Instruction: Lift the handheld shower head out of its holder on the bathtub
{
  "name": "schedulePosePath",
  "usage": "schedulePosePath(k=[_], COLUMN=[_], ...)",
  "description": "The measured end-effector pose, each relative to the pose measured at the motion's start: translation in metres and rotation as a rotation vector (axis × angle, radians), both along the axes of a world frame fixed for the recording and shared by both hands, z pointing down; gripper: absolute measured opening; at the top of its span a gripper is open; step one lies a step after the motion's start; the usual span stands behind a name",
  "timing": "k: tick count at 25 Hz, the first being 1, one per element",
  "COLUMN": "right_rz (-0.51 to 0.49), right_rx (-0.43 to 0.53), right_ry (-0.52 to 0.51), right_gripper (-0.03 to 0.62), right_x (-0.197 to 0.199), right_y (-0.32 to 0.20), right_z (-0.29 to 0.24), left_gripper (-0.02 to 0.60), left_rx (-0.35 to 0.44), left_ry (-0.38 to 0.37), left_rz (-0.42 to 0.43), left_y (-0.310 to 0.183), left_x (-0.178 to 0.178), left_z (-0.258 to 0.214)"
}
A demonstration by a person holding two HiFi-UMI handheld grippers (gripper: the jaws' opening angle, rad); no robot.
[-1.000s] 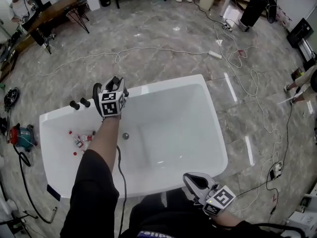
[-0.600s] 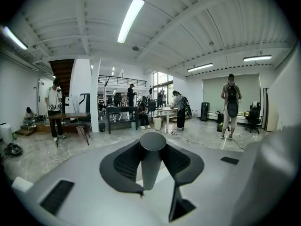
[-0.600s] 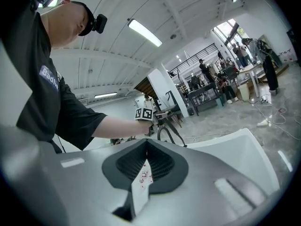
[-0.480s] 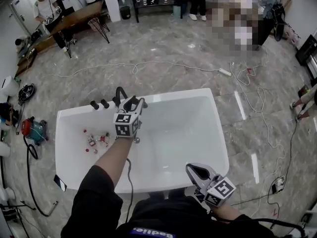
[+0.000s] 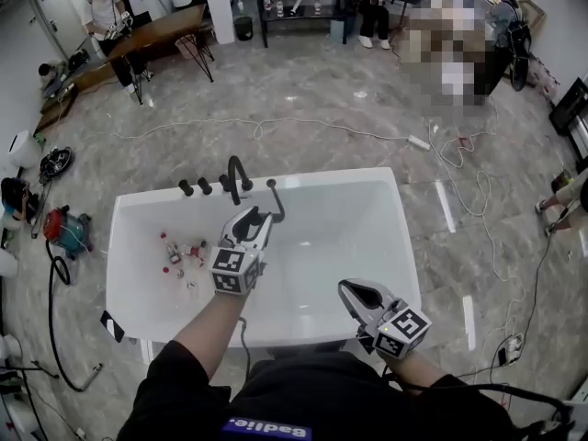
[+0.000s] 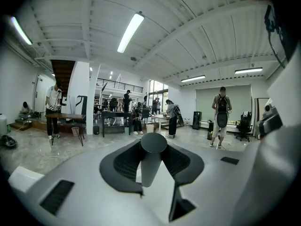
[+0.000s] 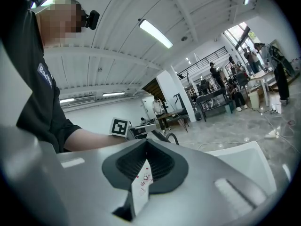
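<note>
Black handheld shower head (image 5: 276,200) clamped in my left gripper (image 5: 260,220), I hold it above the white bathtub (image 5: 118,274), apparently clear of its holder, the lift all but done, my right gripper (image 5: 347,288) closed, empty.

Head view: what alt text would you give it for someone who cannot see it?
Seen from above, the person's left hand-held gripper grips a black handheld shower head over a white bathtub. The right hand-held gripper hangs empty above the tub's near edge; cables trail across the floor.
</note>
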State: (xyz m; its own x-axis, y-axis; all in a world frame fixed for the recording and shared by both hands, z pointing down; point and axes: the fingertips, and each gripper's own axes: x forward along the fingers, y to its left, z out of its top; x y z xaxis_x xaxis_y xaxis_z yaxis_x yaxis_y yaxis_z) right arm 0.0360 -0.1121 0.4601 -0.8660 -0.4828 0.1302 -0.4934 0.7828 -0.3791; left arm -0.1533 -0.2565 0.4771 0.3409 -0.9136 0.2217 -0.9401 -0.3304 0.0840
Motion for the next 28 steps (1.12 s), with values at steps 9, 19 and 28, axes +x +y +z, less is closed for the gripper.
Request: schedulePosePath(k=[9, 19, 28], right_rz=[-0.084, -0.153, -0.202], right_rx=[0.033, 0.054, 0.093], right_ry=[0.008, 0.018, 0.027], right_gripper=[0.002, 0.002, 0.002], right_x=[-0.028, -0.054, -0.068], right_y=[0.007, 0.021, 0.038], right_z=[-0.02, -0.027, -0.039], left_gripper=[0.133, 0.133, 0.135], left_rx=[0.09, 0.097, 0.086], left_ry=[-0.002, 0.044, 0.045], left_rz=[0.066, 0.086, 0.099], left_y=[0.089, 0.158, 0.197], left_x=[0.02, 0.038, 0.037], left_z=[-0.053, -0.089, -0.097])
